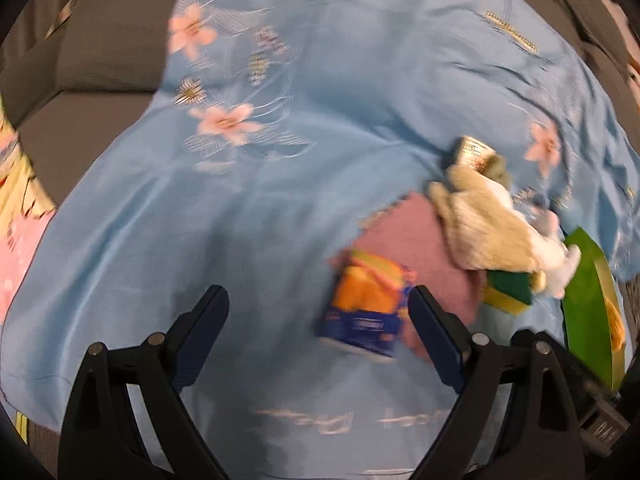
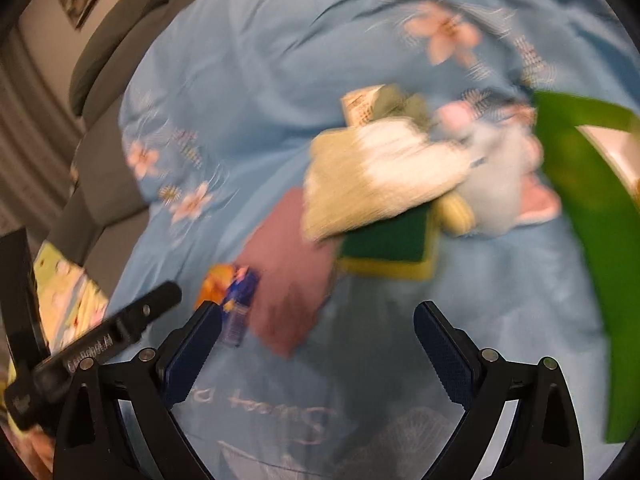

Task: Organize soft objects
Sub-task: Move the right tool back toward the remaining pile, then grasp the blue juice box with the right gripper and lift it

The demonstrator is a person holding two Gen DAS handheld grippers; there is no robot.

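Note:
A pile of soft things lies on a blue flowered sheet (image 1: 304,184). It holds a cream fuzzy cloth (image 1: 484,224), a pink cloth (image 1: 416,248), a green-and-yellow sponge (image 1: 508,288), a pale plush toy (image 2: 500,184) and an orange-and-blue packet (image 1: 368,304). My left gripper (image 1: 318,308) is open and empty, its right finger next to the packet. My right gripper (image 2: 318,324) is open and empty, just short of the pink cloth (image 2: 288,276) and the sponge (image 2: 388,248). Both views are blurred.
A green box (image 1: 588,292) stands at the right edge of the pile, also in the right wrist view (image 2: 592,208). A small printed carton (image 2: 360,106) lies behind the cream cloth. Grey sofa cushions (image 1: 108,52) rise behind the sheet. A patterned fabric (image 1: 16,184) lies at the left.

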